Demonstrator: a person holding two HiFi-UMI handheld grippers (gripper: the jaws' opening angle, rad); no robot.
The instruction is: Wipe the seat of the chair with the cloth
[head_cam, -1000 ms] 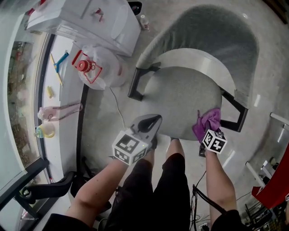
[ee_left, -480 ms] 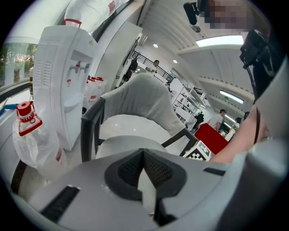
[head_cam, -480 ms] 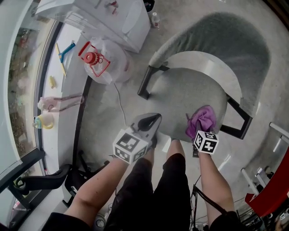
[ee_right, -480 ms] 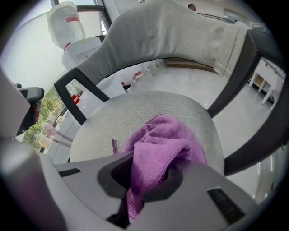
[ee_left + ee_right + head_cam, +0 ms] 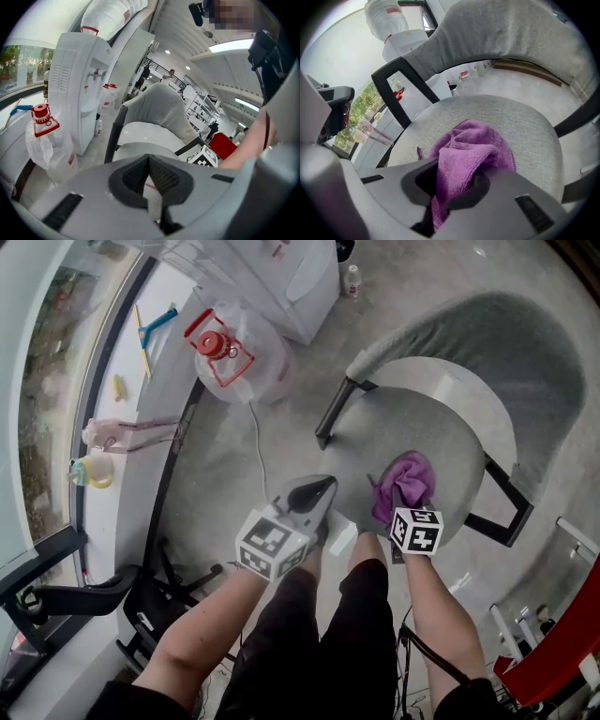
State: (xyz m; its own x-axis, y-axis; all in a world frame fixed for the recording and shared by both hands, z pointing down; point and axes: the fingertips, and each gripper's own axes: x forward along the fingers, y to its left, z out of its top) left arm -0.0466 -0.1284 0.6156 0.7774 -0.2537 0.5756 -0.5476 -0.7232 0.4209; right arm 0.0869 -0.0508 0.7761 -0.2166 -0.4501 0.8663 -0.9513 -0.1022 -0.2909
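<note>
A purple cloth [image 5: 401, 484] [image 5: 471, 154] lies bunched on the near edge of the grey round seat [image 5: 427, 442] [image 5: 515, 122] of a chair with a curved grey backrest [image 5: 525, 343]. My right gripper [image 5: 398, 512] [image 5: 454, 185] is shut on the cloth and holds it against the seat. My left gripper [image 5: 314, 491] [image 5: 149, 173] is shut with nothing in it, held off the seat's left front edge over the floor. The chair's black frame [image 5: 336, 413] shows at the seat's left.
A large water bottle with a red cap [image 5: 234, 352] stands on the floor left of the chair, beside a white water dispenser [image 5: 281, 268]. A cable [image 5: 255, 451] runs across the floor. A black chair base [image 5: 159, 601] sits lower left. The person's legs [image 5: 328, 634] are below.
My right gripper has dragged the purple cloth leftward along the seat's near edge. The left gripper has kept its place and stayed shut.
</note>
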